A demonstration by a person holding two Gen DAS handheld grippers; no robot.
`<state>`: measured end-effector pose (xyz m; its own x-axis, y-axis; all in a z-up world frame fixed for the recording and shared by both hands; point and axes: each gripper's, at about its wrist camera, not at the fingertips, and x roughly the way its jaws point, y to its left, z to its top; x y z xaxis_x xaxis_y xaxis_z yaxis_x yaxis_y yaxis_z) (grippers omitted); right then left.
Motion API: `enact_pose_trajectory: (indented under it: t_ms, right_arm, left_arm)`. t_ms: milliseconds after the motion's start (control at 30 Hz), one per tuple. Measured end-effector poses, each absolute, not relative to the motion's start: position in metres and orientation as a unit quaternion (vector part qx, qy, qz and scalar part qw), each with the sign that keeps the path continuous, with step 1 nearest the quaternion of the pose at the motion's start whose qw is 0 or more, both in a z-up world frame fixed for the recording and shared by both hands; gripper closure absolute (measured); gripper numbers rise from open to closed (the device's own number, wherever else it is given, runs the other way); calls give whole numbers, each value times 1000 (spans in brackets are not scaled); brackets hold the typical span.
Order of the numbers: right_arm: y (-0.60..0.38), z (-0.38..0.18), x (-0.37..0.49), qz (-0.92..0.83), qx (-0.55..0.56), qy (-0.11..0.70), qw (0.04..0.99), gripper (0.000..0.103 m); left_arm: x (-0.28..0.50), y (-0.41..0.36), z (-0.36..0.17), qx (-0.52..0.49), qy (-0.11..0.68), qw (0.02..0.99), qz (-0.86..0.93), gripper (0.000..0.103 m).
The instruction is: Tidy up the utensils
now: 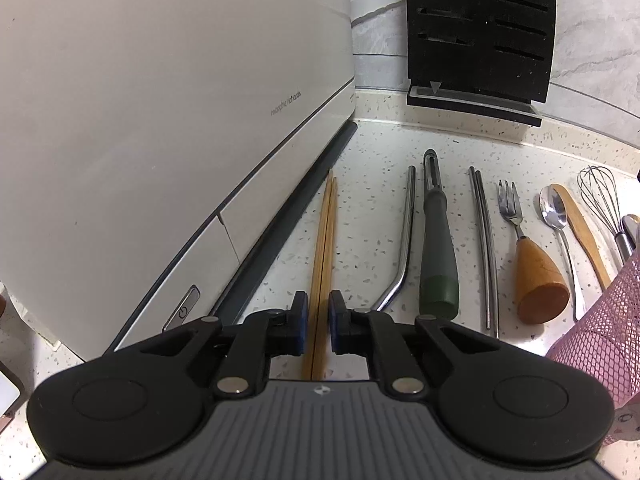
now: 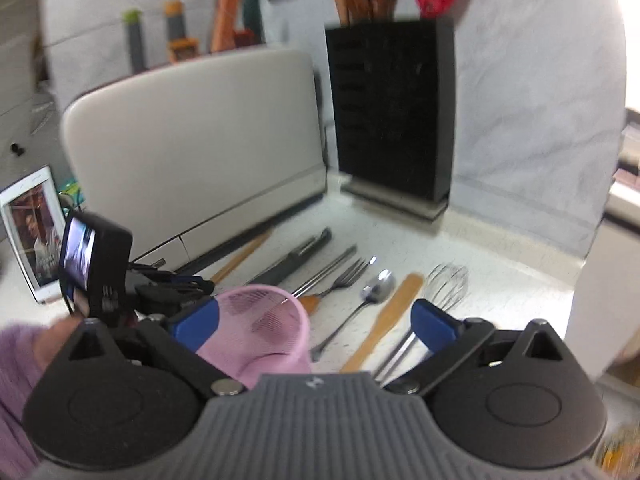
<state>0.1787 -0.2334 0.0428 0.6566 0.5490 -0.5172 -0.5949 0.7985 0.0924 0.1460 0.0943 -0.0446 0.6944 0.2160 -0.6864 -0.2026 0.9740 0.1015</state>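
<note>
Left gripper (image 1: 318,326): jaws narrow, astride the near end of the wooden chopsticks (image 1: 325,248) — pads close beside the sticks, contact not certain. Just right of it, in a row on the speckled counter (image 1: 372,216): bent metal straw (image 1: 402,248), green-handled peeler (image 1: 437,248), steel chopsticks (image 1: 486,256), wooden-handled fork (image 1: 532,264), spoon (image 1: 558,220), wooden spatula (image 1: 580,228), whisk (image 1: 602,204). At far right edge, pink mesh holder (image 1: 604,328). Beyond, black knife block (image 1: 480,32); to the left, white appliance (image 1: 160,100).

Right gripper (image 2: 316,326): jaws wide, pink mesh holder (image 2: 264,328) against the left finger, right finger clear — not clamped. Ahead: same utensil row, blurred.

Step judged: pick-up of the wooden chopsticks. Next move calls for a firm pinch on both sticks, a lift, then a drop into the holder.

Right view only — holder's open mouth, a purple sleeve (image 2: 16,380), phone (image 2: 36,236). Left view only — jaw alignment over the sticks.
</note>
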Motion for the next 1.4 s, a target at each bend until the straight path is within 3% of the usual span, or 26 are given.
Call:
enact_pose_trajectory:
  t_ms: [233,633,800,1000,1100,1233,1300,1333,1400]
  right_arm:
    - [-215,-5,160,326,-68,255,908,3]
    - [-166,-31,170,338,-56,254,904,4]
    - [-157,-38,174,322,-59,250,911,17]
    - [-158,-40,176,317,-52,249,914,18]
    - [-158,-41,177,317,-52,247,914,18]
    - [-156,-39,175,300,-50,252,919,18]
    - [-152,-37,176,276,-46,262,924,18]
    - [-149,-36,176,260,-43,268,927,18]
    - [-142,-32,178,230,-39,282,930,18]
  left_arm:
    - [144,92,-45,15,370,922,113,92]
    - [135,87,-39,20,353,929,111,93]
    - [132,87,-41,22,357,928,106,93]
    - [130,86,-49,40,358,927,110,92]
    - [132,85,-49,44,355,927,109,91]
    - [138,85,-48,47,361,923,122,79]
    - [141,86,-48,49,364,922,122,78]
    - [142,86,-48,51,365,921,124,78]
    - [143,85,-49,55,368,920,124,92]
